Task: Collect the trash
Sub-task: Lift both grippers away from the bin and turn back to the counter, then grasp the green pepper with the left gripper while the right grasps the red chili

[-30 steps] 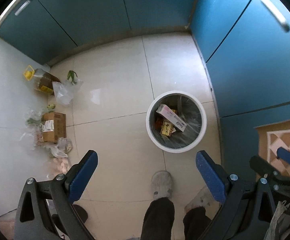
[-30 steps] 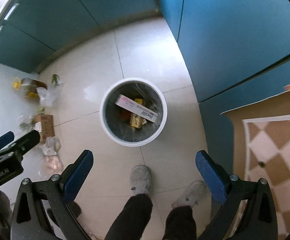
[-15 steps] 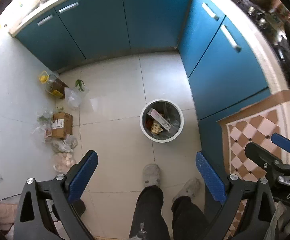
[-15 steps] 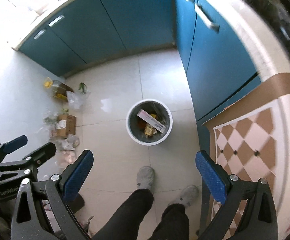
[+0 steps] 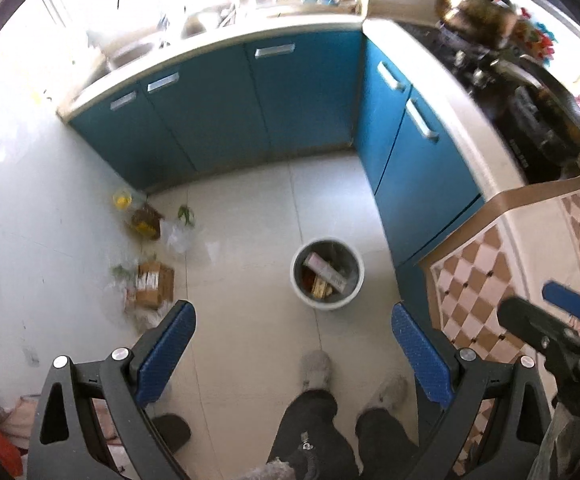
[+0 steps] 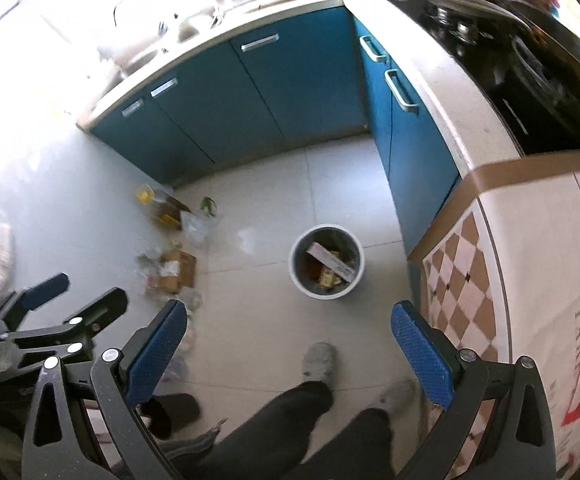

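Both claws gape empty; the cardboard box (image 5: 154, 286) lies at ten o'clock of the left gripper (image 5: 292, 354), nearer it than the right gripper (image 6: 288, 350).

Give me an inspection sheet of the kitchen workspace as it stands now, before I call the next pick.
Surface: pale tiled floor, glossy, with litter along its left side.
Job's things: round white trash bin upright on the floor, already holding a long carton and yellow packets; cardboard box lies on the floor to its left.
Clutter: clear plastic bags, an oil bottle with a yellow cap and green scraps beside the cabinets.
Grippers: left gripper open, empty, held high; right gripper open, empty.
Cables: nothing seen.
Surroundings: blue cabinets, a sink counter, a stove, a checked tablecloth; the person's grey slippers stand near the bin.
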The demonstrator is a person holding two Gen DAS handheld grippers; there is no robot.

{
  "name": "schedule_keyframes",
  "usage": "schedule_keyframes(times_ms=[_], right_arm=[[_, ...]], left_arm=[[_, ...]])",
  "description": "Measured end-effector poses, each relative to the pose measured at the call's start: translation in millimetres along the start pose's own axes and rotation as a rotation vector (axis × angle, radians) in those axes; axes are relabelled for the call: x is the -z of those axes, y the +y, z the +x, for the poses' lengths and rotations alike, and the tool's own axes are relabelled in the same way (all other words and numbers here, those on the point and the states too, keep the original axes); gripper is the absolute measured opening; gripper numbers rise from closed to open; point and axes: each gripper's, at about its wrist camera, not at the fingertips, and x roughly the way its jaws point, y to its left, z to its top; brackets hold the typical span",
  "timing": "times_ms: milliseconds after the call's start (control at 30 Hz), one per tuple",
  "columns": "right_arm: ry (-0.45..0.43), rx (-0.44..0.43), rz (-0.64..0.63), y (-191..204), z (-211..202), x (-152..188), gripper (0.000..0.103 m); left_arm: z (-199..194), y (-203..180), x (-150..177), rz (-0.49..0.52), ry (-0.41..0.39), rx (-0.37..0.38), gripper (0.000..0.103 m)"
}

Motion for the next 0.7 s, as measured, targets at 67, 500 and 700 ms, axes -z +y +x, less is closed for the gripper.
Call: schedule_keyframes(times_ms=[67,500,700], right_arm=[[-0.031,-0.021,0.04,-14.2,-13.4,6.4,0.103],[-0.204,0.19,0.61,-265.3,-150.4,153.1,0.103],[-0.215,0.34,0.983,-392.6,-196.2,292.2,0.103]], left_arm=[[-12.3,-23.8,-5.3,0.029,-0.045,0.022,0.1],[-41.7,-315.3,36.9,0.584,-0.047,0.195,0.103],[-37.5,-460.1,138.3,0.881,0.16,0.372,0.092]])
